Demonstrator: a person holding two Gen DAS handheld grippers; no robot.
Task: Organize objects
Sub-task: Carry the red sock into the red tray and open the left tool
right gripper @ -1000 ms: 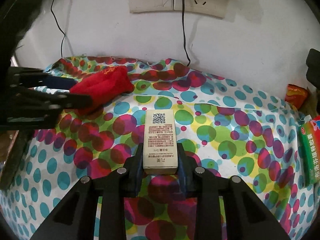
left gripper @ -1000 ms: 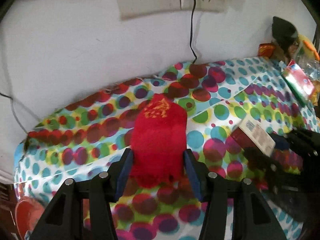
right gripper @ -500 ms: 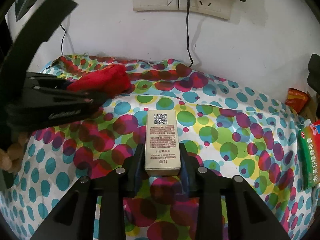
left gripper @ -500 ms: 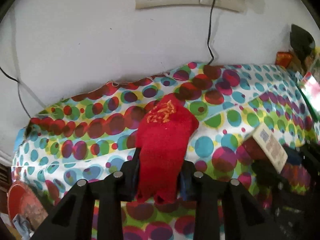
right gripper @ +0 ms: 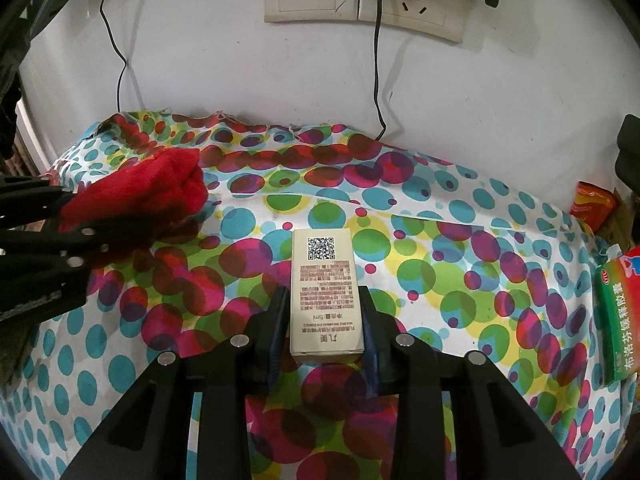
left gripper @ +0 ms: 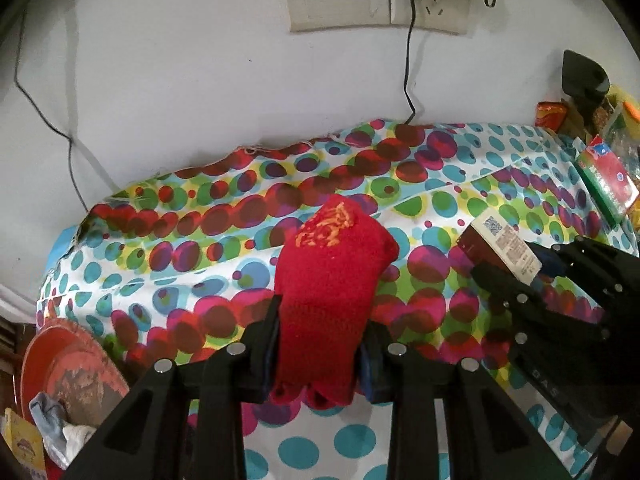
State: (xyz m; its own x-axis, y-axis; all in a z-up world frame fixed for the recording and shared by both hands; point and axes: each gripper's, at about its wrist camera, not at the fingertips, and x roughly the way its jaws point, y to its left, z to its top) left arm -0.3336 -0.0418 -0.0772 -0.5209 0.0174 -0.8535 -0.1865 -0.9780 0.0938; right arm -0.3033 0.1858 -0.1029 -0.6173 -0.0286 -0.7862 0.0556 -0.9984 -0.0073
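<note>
1 spotted tablecloth; white wall

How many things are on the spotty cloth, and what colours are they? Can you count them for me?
Red: 1, the red sock, held in the left gripper
Beige: 1, the beige box, held in the right gripper
Green: 1, the green box at the cloth's edge
Orange: 1, the orange packet by the wall
Total: 4
</note>
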